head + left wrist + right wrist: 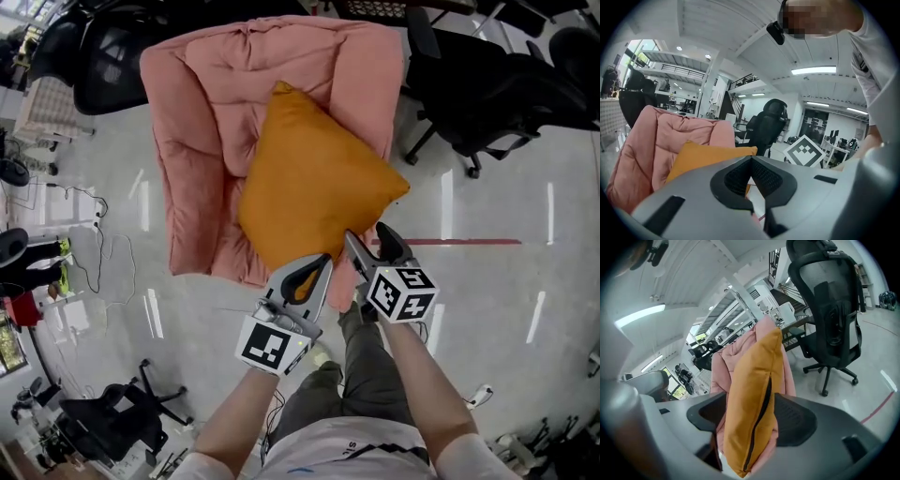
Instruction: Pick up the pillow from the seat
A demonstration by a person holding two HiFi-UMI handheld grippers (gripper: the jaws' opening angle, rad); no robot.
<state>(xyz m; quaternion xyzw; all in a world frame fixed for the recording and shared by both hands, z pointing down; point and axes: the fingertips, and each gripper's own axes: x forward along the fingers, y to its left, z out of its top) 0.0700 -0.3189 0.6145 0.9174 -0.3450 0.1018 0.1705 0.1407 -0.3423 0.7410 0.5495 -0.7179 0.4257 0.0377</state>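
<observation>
Pillow (314, 178) looks light, soft and floppy; grab deep along its zip edge. Right gripper (750, 416) fingers are spread round that edge. Left gripper (751, 161) fingers are pressed together.

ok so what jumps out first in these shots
The bright orange pillow, propped on the pink padded seat in the middle of the head view. Next, the right gripper at the pillow's near edge, open with the zipped edge between its jaws. A black office chair stands at the upper right.
</observation>
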